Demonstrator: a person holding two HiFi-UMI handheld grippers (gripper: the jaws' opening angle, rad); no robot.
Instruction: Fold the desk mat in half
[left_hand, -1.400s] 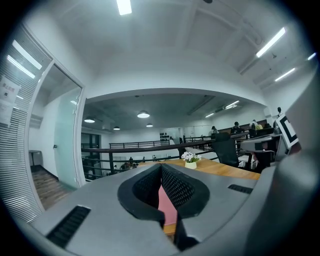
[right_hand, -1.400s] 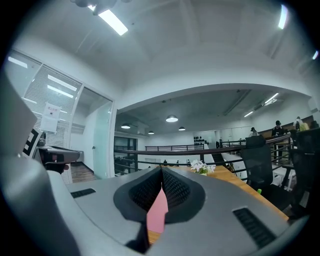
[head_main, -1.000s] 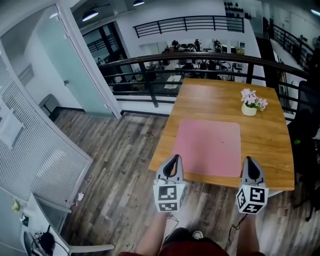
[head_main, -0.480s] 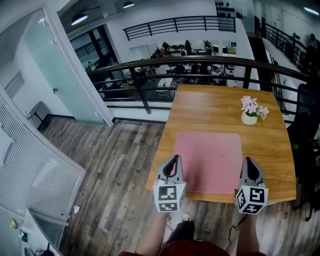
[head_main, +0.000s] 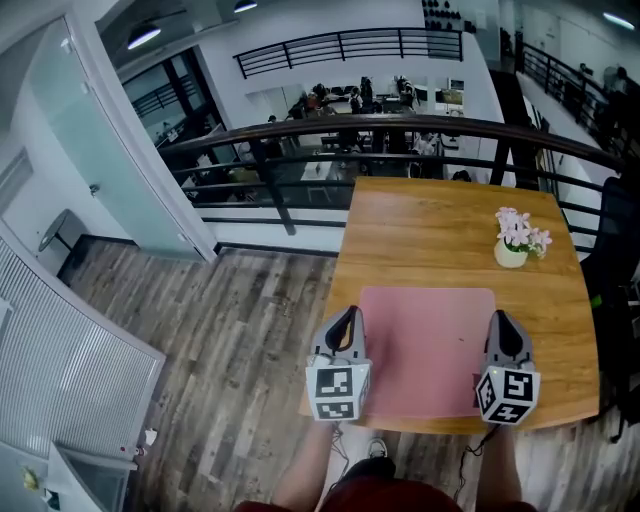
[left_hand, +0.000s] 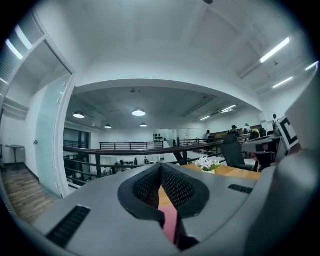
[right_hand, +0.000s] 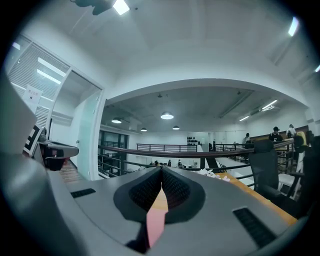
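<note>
Head view: desk mat (head_main: 425, 345), pink, matte, a flat rectangle with rounded corners, lies unfolded near the front edge of the wooden table (head_main: 440, 225), whose grain shows. Left gripper (head_main: 348, 316) and right gripper (head_main: 503, 320), grey moulded shells with black-and-white marker cubes, cover the mat's two near corners. Contact with the mat can't be told. Forearms are cut off at the bottom edge.

Left gripper view: black dimpled pads (left_hand: 178, 188) clenched together, empty, with a pink sliver of mat below. Right gripper view: the same.

White flower pot (head_main: 511, 256) with pale blossoms stands far right, apart from the mat. A dark metal railing (head_main: 400, 124) runs beyond.
</note>
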